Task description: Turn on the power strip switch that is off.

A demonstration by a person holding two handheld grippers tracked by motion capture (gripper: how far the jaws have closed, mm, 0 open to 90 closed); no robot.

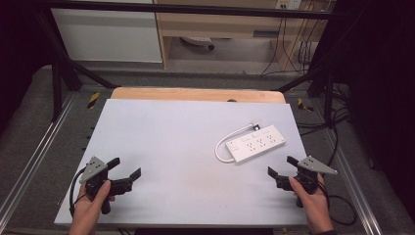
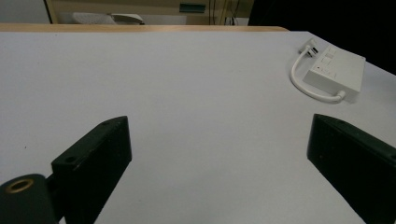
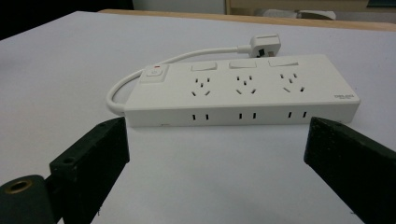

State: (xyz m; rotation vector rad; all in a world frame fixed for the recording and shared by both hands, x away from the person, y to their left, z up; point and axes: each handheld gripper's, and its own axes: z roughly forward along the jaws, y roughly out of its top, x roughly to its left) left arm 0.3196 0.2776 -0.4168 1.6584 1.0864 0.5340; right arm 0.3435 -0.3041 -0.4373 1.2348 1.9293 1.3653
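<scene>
We find a white power strip [image 1: 256, 143] lying flat on the pale grey table [image 1: 171, 137], in the right half of the surface and toward its far side. It lies at an angle in the high view, its right end farther from the person than its left. Its white cable [image 1: 226, 142] leaves the left end, loops along the far side of the body and ends in a plug [image 1: 255, 125] that rests on the table just behind the strip. In the right gripper view we note a main switch with a red mark at the left end of the strip [image 3: 243, 91], three smaller switches beyond it, and three socket groups on the top face.

We record the right gripper [image 1: 283, 165] at the near right of the table, held in the person's right hand [image 1: 313, 198]. Its jaws stand wide apart with nothing between them; they point toward the near long side of the strip and stay clear of it.

We record the left gripper [image 1: 126, 166] at the near left, held in the left hand [image 1: 90, 208], well apart from the strip. Its jaws are likewise spread wide over bare table and grip nothing.
</scene>
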